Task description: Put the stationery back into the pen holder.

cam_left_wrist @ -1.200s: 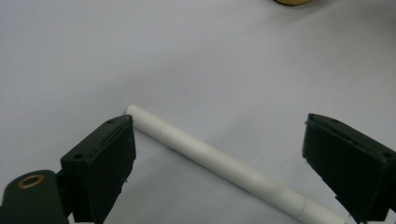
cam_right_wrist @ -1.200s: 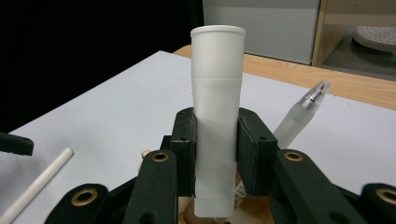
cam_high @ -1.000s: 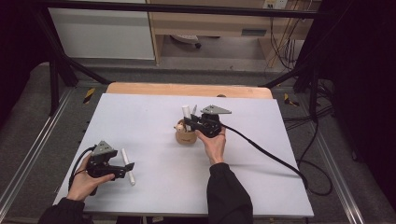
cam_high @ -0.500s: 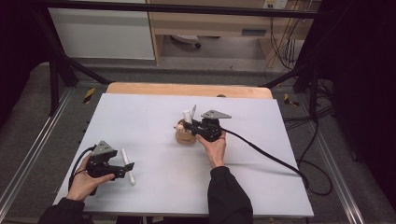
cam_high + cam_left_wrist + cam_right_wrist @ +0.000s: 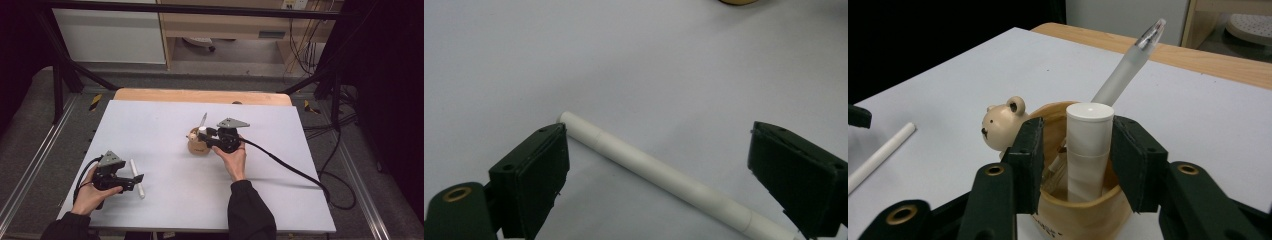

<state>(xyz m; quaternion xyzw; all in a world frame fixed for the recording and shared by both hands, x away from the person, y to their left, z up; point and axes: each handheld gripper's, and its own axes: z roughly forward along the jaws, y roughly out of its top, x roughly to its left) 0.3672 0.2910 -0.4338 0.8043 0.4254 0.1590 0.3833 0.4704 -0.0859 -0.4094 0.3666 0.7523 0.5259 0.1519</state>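
Landmark: the wooden bear cup (image 5: pixel 198 145) stands near the middle of the desk (image 5: pixel 150 120); every place below is given from it.
Left gripper (image 5: pixel 131 181): well apart from the bear cup, toward the near left corner of the desk. Its jaws stand wide open and hold nothing.
White pen on the desk (image 5: pixel 659 176): lies flat between those open jaws, touching neither pad as far as I can tell. Its long axis runs slantwise across the gap, one end just beside the left pad (image 5: pixel 544 170), the other running toward the right pad.
Frosted pen (image 5: pixel 1125 65): leans out of the bear cup, tip pointing up and away.
White tube (image 5: pixel 1088 150): stands upright inside the bear cup, just in front of the frosted pen.
Right gripper (image 5: pixel 1083 155): right at the bear cup, one jaw on each side of the tube. The jaws have just been opening; small gaps show, so the tube looks released.
Deciding relation: the lying pen is nearer the left gripper, so that hand likely closes on it next.
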